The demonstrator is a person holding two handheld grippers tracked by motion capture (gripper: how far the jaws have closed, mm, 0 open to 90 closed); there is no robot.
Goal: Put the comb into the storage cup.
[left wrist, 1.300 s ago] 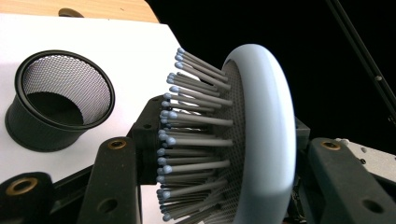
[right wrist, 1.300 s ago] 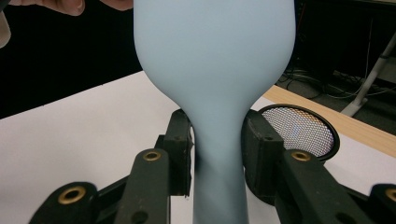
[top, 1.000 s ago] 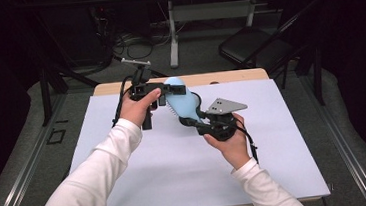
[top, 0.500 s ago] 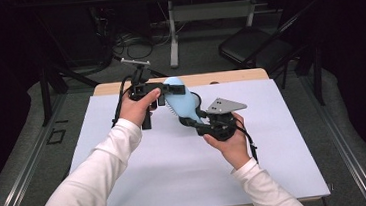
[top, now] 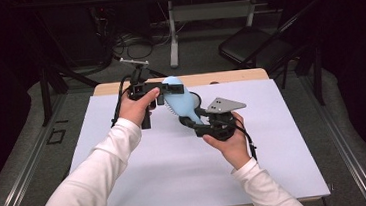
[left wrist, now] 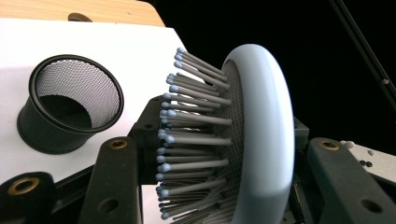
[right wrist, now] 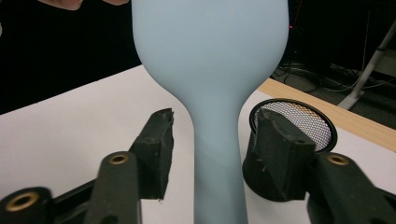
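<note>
A light blue hairbrush (top: 178,103) hangs in the air over the far middle of the white mat (top: 176,169). My left gripper (top: 170,90) is shut on its head. In the left gripper view the bristles (left wrist: 196,140) press toward one jaw and the rounded back (left wrist: 266,140) faces the other. My right gripper (top: 197,119) is open around the handle (right wrist: 217,154), with a small gap on each side. A black mesh cup (left wrist: 70,107) stands on the mat just behind the brush (right wrist: 210,56); it is also in the right gripper view (right wrist: 299,126).
The mat covers most of a wooden table (top: 239,76). Beyond the table's far edge there are cables, desk legs and a black chair (top: 256,46) on the dark floor.
</note>
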